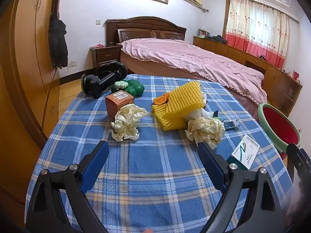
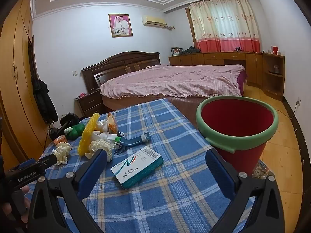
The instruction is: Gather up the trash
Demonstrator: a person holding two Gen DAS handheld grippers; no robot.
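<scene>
Nearest my left wrist camera: the left gripper [image 1: 151, 147], blue fingers [image 1: 95, 163] spread wide, nothing between them, hovering over the blue plaid cloth of the table [image 1: 155, 174]. I note the same on the right: right gripper [image 2: 156, 158] released, fingers [image 2: 219, 172] far apart and holding nothing.

Trash on the table, left view:
- crumpled cream paper wad [image 1: 127, 122], just ahead of the left fingertip, touching the orange box [image 1: 119, 102] behind it.
- second crumpled wad [image 1: 206, 130], just beyond the right fingertip, lying against the yellow foam netting [image 1: 178, 104].
- orange scrap [image 1: 161, 99] and white scraps tucked behind the netting; I cannot tell what the white pieces are.

Other items: green plush toy [image 1: 134, 88] behind the orange box, black suction mount [image 1: 101, 79] at the far left corner, a blue clip-like item [image 2: 134, 139] right of the pile.

Right view: white-and-teal medicine box [image 2: 137, 167] lies flat between the right gripper's fingers, below them, not gripped. The red bucket with green rim [image 2: 237, 132] stands at the table's right edge, just beyond the right finger, mouth up, interior bare as far as I see. The left gripper's body shows at the left edge of this view, near the first wad.

Background: bed [image 2: 175, 81] with pink cover beyond the table.
</scene>
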